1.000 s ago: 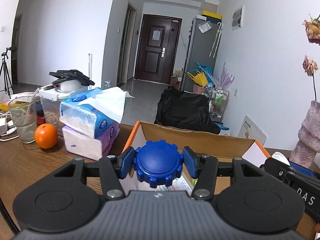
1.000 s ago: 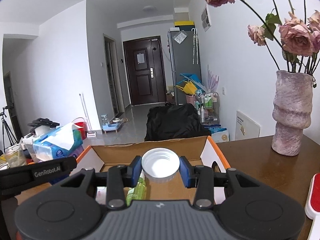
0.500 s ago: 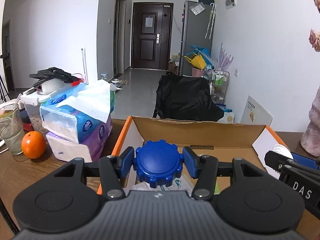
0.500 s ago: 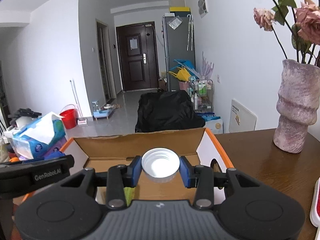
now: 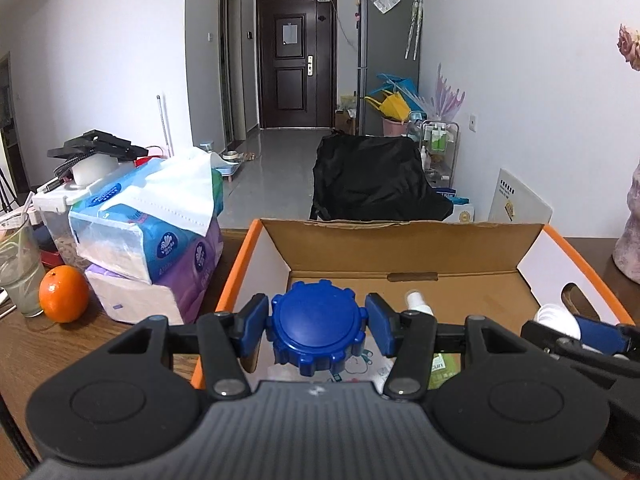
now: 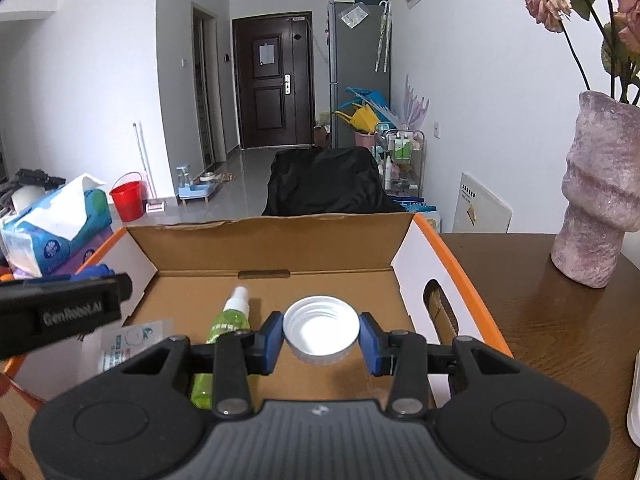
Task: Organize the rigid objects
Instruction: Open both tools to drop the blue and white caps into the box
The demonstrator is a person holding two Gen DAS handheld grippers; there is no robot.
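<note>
1. Dark brown wood makes up the worktop [image 6: 560,320], and an open cardboard box [image 6: 276,248] with orange edging sits on it, its far wall toward a hallway with a dark door.
2. Left gripper [image 5: 316,330] hangs over the left half of the box. Its fingers [image 5: 252,326] have just been opening, and a slim gap now shows on each side of the blue ridged cap [image 5: 318,328] between them, so the cap looks let go or barely supported.
3. Right gripper [image 6: 320,340] is over the right half of the box, its fingers narrowed onto a white threaded cap [image 6: 320,330], which it holds open side up.
4. Already lying on the box floor are a green spray bottle [image 6: 224,328] and a flat printed packet [image 6: 124,342] near the left wall.
5. Risk on the left: the blue cap sits above the packet and close to the bottle, so on falling it may strike them, bounce or roll on its rim.
6. Risk on the right: the handle cut-out [image 6: 436,304] in the right wall is near; a cap let go from a height could skip toward it.
7. Both tools crowd one box, so a sideways drift could knock them together.
8. Tissue packs [image 5: 152,240], an orange [image 5: 63,294] and a glass [image 5: 20,268] stand past the box's left side, a vase [image 6: 596,200] toward the worktop's right edge.
</note>
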